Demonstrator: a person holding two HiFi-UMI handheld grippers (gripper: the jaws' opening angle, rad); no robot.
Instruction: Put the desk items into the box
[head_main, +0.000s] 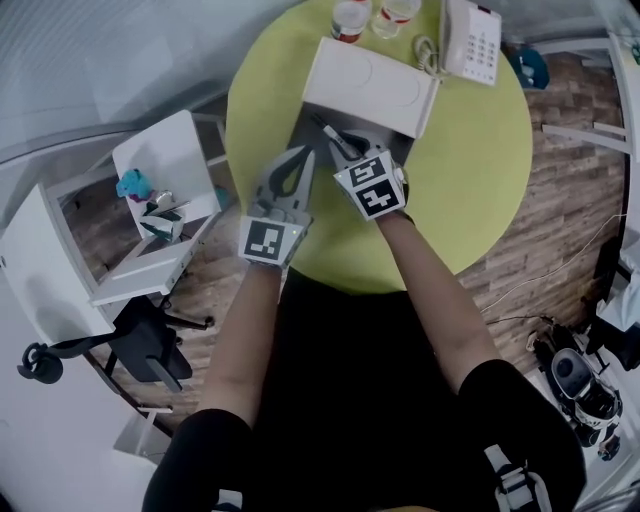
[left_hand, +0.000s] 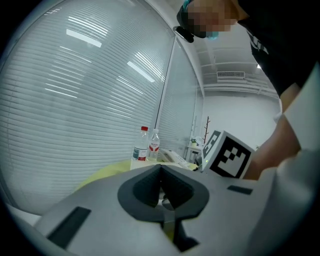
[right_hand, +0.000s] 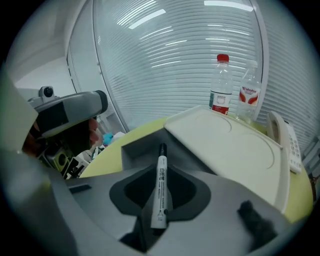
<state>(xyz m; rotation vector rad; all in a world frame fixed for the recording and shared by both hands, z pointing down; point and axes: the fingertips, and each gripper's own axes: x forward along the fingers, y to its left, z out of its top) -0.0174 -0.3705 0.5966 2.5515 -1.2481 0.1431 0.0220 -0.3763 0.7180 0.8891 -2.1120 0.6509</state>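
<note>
The marker (right_hand: 160, 190), white-barrelled with a black far end, is pinched crosswise between the jaws of the right gripper (head_main: 347, 152). It lies along the gripper's line, and its black end points away from the person. In the right gripper view that end shows against the grey inside of the box (head_main: 303, 128), and from the head view the marker sits over the box's near part. Whether it touches the box floor cannot be told.

The box is open and sits on the far half of the round yellow-green bench (head_main: 470, 180). Its white lid (head_main: 372, 88) is swung back toward the far edge and slopes up beside the grey tray. The left gripper (head_main: 298, 160) sits just beside the right one, at the box's near-left corner. Its jaws are pressed together with nothing between them. Each gripper carries its marker cube at the wrist end, and the person's bare forearms reach in over the bench's near edge.

Beyond the lid, at the far edge of the bench, stand two clear bottles (head_main: 350, 18) side by side, one with a red cap and both with red on their labels. A white telephone (head_main: 472, 40) with a coiled cord lies to their right, near the far-right edge.
</note>
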